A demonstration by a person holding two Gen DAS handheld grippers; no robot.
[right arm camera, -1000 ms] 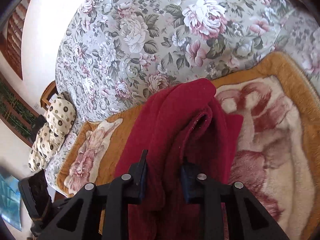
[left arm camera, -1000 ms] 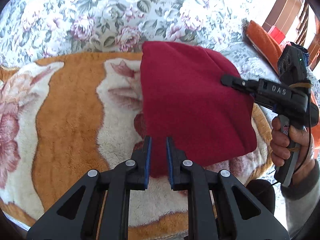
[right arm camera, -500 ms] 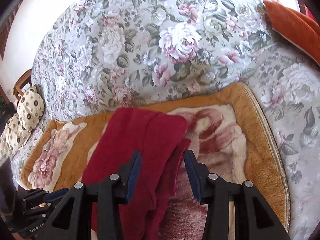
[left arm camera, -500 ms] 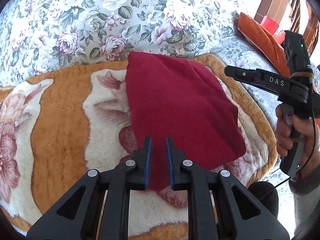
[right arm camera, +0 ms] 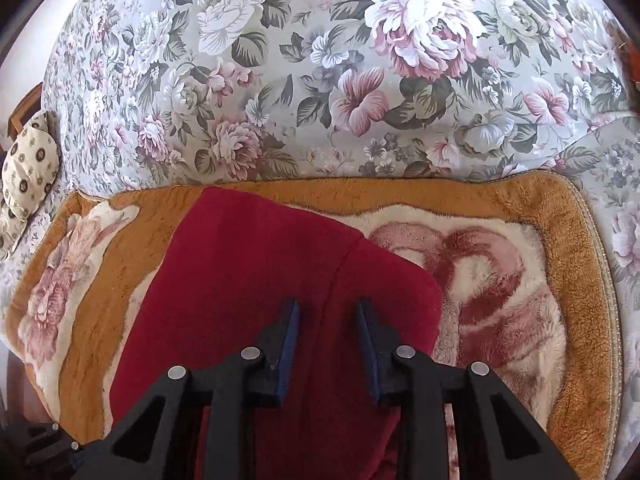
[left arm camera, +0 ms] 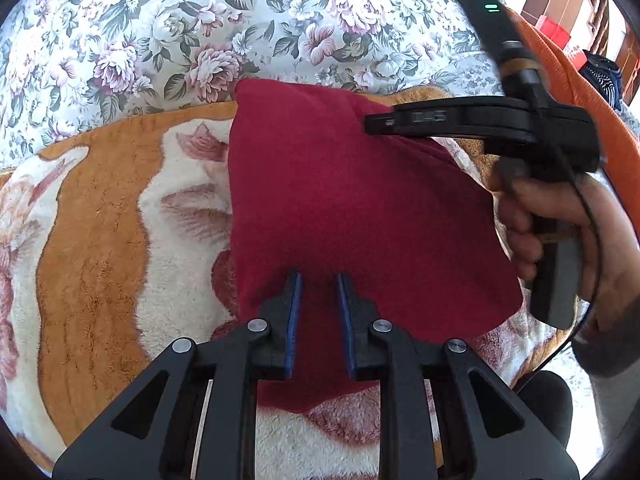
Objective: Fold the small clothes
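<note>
red cloth [left arm camera: 352, 216] lies folded on an orange and cream plush blanket [left arm camera: 96, 248], which is spread over a floral bedspread [left arm camera: 168, 32]. left tool [left arm camera: 318, 280] is low over the near corner of the cloth, its blue pads [left arm camera: 295, 312] on either side of a strip of fabric; its jaws are opening, a narrow gap on each side of the fabric, so nothing is clamped. right tool [right arm camera: 328, 308] sits over the cloth's right part beside a fold line; its jaws are closing, with cloth between them but the pads [right arm camera: 286, 344] not pressing on it. in the left wrist view the right tool [left arm camera: 380, 124] reaches over the far edge of the cloth, gripped by a hand [left arm camera: 560, 232]. an orange cushion [left arm camera: 576, 92] lies behind it.
</note>
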